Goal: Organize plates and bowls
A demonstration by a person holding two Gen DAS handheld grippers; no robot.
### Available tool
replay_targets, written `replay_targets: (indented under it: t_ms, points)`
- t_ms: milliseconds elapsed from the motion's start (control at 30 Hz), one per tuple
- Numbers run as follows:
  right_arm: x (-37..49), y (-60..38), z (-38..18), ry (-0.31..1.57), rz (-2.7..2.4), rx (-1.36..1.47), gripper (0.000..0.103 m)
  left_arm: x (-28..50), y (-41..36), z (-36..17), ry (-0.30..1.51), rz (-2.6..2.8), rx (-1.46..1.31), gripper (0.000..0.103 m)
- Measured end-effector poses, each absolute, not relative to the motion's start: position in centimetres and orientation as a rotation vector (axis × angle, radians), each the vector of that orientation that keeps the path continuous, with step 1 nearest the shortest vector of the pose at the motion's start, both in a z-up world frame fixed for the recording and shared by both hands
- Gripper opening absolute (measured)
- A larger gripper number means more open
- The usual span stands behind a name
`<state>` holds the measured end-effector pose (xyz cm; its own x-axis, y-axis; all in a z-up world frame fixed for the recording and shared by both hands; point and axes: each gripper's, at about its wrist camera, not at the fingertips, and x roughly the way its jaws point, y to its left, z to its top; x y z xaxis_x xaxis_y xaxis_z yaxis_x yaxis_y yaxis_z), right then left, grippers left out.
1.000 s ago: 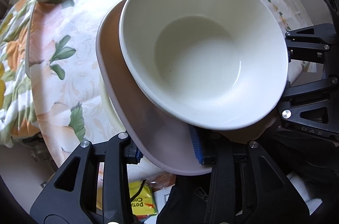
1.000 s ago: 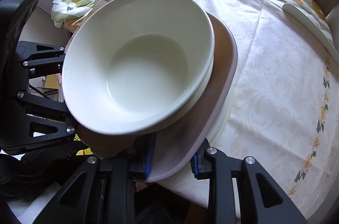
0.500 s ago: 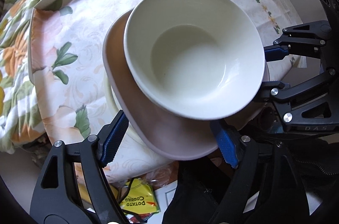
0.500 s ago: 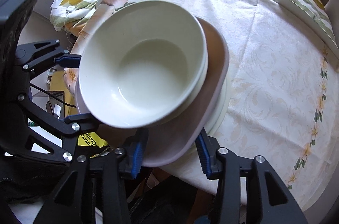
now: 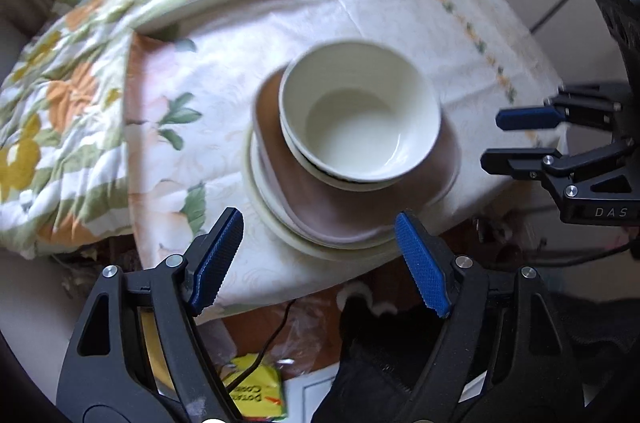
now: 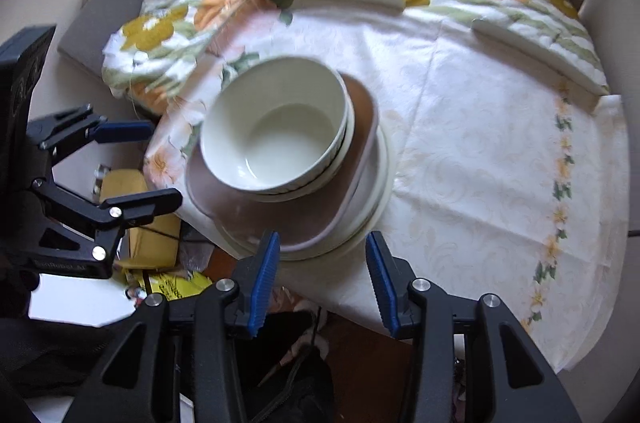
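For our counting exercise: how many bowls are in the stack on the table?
2 visible. The top cream bowl sits nested in a second bowl, of which only the rim shows; both rest on the brown plate. More could be hidden between them.

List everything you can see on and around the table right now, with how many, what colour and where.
bowls: two nested, cream, on top of the stack near the table's front edge
pink plate: one, dusty pink, squarish, under the bowls
cream plates: at least one, round, at the bottom of the stack; exact count unclear
tablecloth: one, white with pale floral print, on the round table
floral fabric: one, orange, yellow and green, bunched at the table's far side
yellow packet: one, on the floor below
left gripper: black with blue pads, open, empty
right gripper: black with blue pads, open, empty
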<state>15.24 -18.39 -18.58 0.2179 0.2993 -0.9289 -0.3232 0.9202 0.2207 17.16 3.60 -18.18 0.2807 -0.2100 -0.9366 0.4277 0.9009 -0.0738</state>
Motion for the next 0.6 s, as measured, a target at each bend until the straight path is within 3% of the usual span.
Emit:
replay_targets:
  t_ms: [233, 267, 333, 367, 400, 467, 533, 600]
  points:
    - [8.2, -21.1, -8.5, 0.951, 0.302, 0.022, 0.044, 9.7, 4.0, -7.9, 0.831, -0.289, 0.073, 0.08]
    - [7.4, -21.1, -7.4, 0.907, 0.283, 0.027, 0.048, 8.6, 4.0, -6.7, 0.779, -0.266, 0.062, 0.087]
    - [5.6, -21.7, -5.2, 0.822, 0.24, 0.03, 0.069, 6.8, 3.9, -4.5, 0.684, -0.229, 0.041, 0.099]
    - [4.8, -22.0, -4.2, 0.782, 0.215, 0.033, 0.074, 5.8, 3.9, -3.5, 0.634, -0.212, 0.034, 0.103]
    - [4.1, -22.2, -3.5, 0.748, 0.197, 0.038, 0.083, 4.8, 3.9, -2.6, 0.588, -0.197, 0.03, 0.103]
    - [2.7, -22.9, -2.0, 0.675, 0.16, 0.066, 0.088, 3.5, 3.6, -1.2, 0.528, -0.163, 0.039, 0.103]
    - [2.0, -23.3, -1.2, 0.645, 0.128, 0.078, 0.099, 2.5, 3.3, -0.2, 0.496, -0.124, 0.048, 0.103]
    - [1.0, -23.7, -0.7, 0.599, 0.102, 0.088, 0.101, 1.3, 3.1, 0.4, 0.466, -0.118, 0.047, 0.103]
